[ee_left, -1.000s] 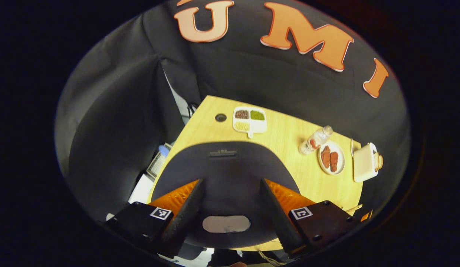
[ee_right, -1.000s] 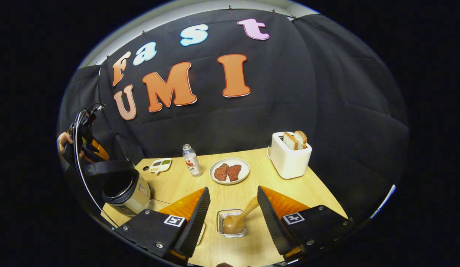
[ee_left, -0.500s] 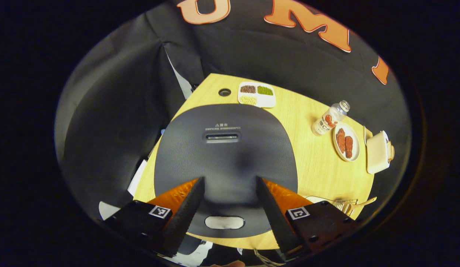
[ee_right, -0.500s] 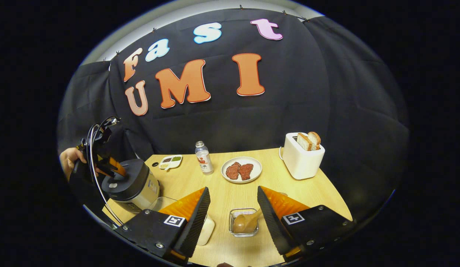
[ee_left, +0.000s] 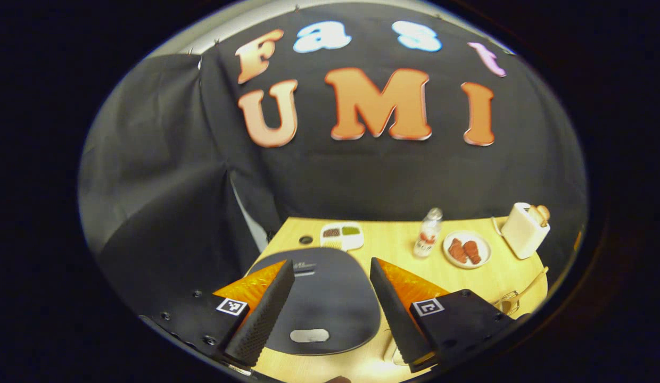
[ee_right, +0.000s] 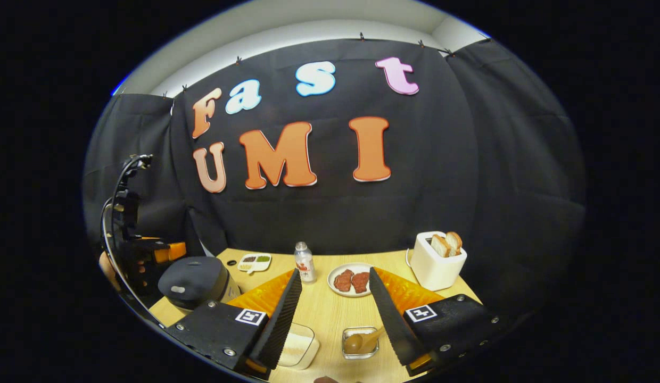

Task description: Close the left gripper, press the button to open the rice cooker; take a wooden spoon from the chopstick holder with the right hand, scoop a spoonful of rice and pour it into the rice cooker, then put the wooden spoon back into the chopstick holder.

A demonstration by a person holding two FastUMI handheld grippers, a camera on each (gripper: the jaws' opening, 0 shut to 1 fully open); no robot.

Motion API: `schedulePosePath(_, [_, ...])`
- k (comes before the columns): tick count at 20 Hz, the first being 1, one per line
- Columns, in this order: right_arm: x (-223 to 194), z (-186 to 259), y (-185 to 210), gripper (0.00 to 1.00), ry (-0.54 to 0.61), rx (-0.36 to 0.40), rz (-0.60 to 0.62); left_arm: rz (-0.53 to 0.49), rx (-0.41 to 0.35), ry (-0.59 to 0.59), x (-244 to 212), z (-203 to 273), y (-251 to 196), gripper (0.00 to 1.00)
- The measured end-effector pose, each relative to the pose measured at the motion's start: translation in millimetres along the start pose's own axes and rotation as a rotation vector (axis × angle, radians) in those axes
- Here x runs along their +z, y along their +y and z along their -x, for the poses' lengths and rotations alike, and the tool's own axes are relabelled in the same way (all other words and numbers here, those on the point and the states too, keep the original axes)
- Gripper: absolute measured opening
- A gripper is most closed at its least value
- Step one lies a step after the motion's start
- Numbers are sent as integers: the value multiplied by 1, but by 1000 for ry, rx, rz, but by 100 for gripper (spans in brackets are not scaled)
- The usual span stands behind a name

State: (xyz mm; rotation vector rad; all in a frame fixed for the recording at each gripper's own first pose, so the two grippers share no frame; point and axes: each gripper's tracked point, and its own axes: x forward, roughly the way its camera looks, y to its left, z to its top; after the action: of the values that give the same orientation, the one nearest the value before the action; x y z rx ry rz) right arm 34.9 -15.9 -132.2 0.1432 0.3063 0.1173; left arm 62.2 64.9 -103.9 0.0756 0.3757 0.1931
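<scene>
Right gripper view: wooden table (ee_right: 330,314) enclosed by black cloth walls.
Left to right: left gripper (ee_right: 165,251), jaws spread, above the closed rice cooker (ee_right: 194,276); rice container (ee_right: 298,346); right gripper (ee_right: 330,303), jaws wide, empty; wooden spoon (ee_right: 362,340) in the chopstick holder (ee_right: 360,343); toaster (ee_right: 435,260).

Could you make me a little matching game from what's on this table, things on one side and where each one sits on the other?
Things:
1. wooden spoon
2. bread slices
3. meat pieces
4. rice cooker lid

Places or states:
A. on the white plate
B. standing in the toaster
C. shut
D. in the clear holder

Pairs: 1-D, 2-B, 3-A, 4-C
</scene>
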Motion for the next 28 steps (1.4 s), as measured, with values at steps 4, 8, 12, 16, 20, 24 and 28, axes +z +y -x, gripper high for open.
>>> schedulePosePath(4, [39, 10, 13, 80, -107, -31, 63, -13, -113, -208, 49, 43, -42, 99])
schedulePosePath(8, [67, 28, 27, 80, -187, -55, 135, 9, -184, -324, 74, 80, -57, 99])
schedulePosePath(12, [76, 42, 43, 80, -244, -35, 181, -30, -182, -374, 67, 98, -55, 97])
schedulePosePath(16, [71, 45, 51, 79, -252, -19, 187, -35, -185, -391, 56, 103, -48, 99])
schedulePosePath(20, [68, 46, 45, 79, -248, -25, 173, -20, -193, -392, 45, 109, -41, 96])
schedulePosePath(24, [66, 44, 42, 78, -243, -28, 157, -8, -189, -408, 55, 108, -37, 96])
schedulePosePath(28, [66, 43, 42, 78, -244, -22, 145, 18, -194, -403, 61, 107, -35, 96])
